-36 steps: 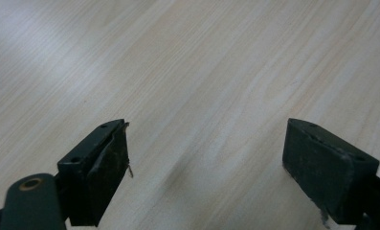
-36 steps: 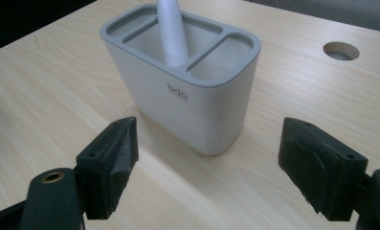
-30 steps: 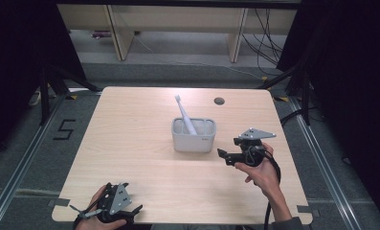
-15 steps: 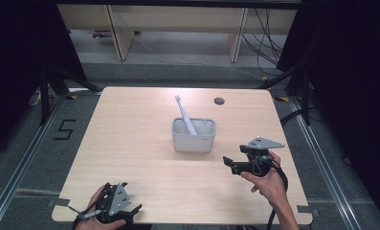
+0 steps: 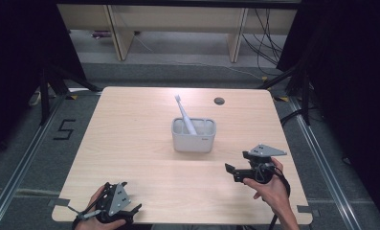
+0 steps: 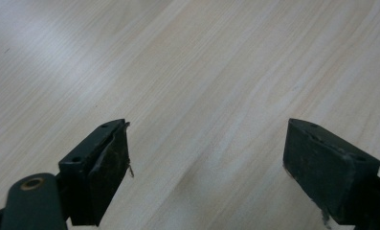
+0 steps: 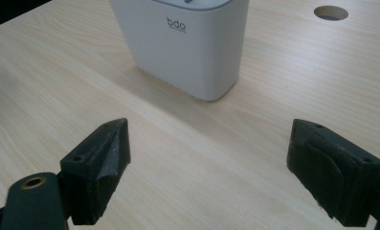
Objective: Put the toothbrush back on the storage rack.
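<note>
Left to right, then. Left gripper (image 5: 112,207) parked at the near left corner of the pale wooden table (image 5: 130,143), same spot as a second back, so no change there. Jaws spread wide in the left gripper view, nothing but bare woodgrain between them, nothing held. Hand wrapped round the body from below, grey plate up, jaws aimed roughly toward the table's middle.

Next along, the white rounded plastic holder (image 5: 194,135) with the white toothbrush (image 5: 184,115) leaning inside it, head up and tilted to the left. Sat ahead of the right jaws and apart from them, a bit toward the left-hand jaw in the right gripper view (image 7: 187,43). Small round hole in the tabletop (image 7: 330,12) visible further off, beyond the right-hand jaw.

Now the actual change: right gripper (image 5: 236,170) pulled back from just beside the holder a second ago toward the near right edge. Jaws wide open and empty, clear table between them. Looked like a retreat after letting go, so probably the brush drop already done and the job basically wrapped. Right hand gripping from underneath, wrist low, grey three-cornered plate on top, jaws pointing left and slightly toward the holder.
</note>
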Motion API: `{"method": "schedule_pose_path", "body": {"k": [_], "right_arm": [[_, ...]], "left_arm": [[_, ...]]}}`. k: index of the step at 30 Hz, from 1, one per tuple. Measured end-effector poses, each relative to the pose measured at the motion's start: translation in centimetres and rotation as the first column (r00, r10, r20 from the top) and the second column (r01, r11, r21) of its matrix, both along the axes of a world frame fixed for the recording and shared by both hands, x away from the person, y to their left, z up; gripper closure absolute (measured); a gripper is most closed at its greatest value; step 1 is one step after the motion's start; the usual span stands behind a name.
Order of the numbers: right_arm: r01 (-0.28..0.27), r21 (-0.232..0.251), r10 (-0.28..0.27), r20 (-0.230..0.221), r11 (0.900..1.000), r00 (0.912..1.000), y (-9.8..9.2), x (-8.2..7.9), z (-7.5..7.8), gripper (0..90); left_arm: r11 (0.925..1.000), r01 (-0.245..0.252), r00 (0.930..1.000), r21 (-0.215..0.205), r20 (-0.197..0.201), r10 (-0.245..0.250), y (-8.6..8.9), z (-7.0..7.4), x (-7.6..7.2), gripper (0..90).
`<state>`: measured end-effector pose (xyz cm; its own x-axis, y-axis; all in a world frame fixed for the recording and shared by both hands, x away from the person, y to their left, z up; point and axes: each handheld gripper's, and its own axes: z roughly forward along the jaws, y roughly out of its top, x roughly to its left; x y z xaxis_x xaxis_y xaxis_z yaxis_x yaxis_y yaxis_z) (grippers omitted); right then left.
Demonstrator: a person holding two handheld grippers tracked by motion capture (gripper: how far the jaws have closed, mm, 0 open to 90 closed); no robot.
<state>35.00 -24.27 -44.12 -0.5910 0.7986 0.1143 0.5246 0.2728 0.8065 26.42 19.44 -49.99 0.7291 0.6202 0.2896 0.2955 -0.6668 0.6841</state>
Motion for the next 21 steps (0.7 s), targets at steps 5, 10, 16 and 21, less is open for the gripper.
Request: {"method": "schedule_pose_path", "body": {"k": [5, 10, 16, 21], "right_arm": [[-0.001, -0.008, 0.001, -0.001, 1.000, 1.0000, -0.1, -0.4, -0.4, 16.0], [-0.010, -0.020, 0.010, 0.011, 1.000, 0.9999, -0.1, -0.8, -0.7, 16.0], [-0.038, -0.031, 0.039, 0.024, 0.999, 0.9990, 0.0, -1.6, -1.1, 16.0], [-0.038, -0.023, 0.038, -0.002, 0.999, 0.9993, 0.5, -2.5, -1.7, 16.0]], "left_arm": [[1.0000, -0.001, 1.0000, -0.005, 0.006, 0.001, -0.1, 0.0, 0.0, 15.5], [1.0000, 0.000, 1.0000, -0.004, 0.006, 0.000, -0.1, 0.0, 0.0, 15.5], [1.0000, 0.010, 0.9999, -0.002, 0.007, -0.010, -0.2, 0.0, -0.2, 15.4], [0.9999, 0.014, 0.9999, 0.004, 0.007, -0.014, -0.2, 0.1, -0.2, 15.5]]}}
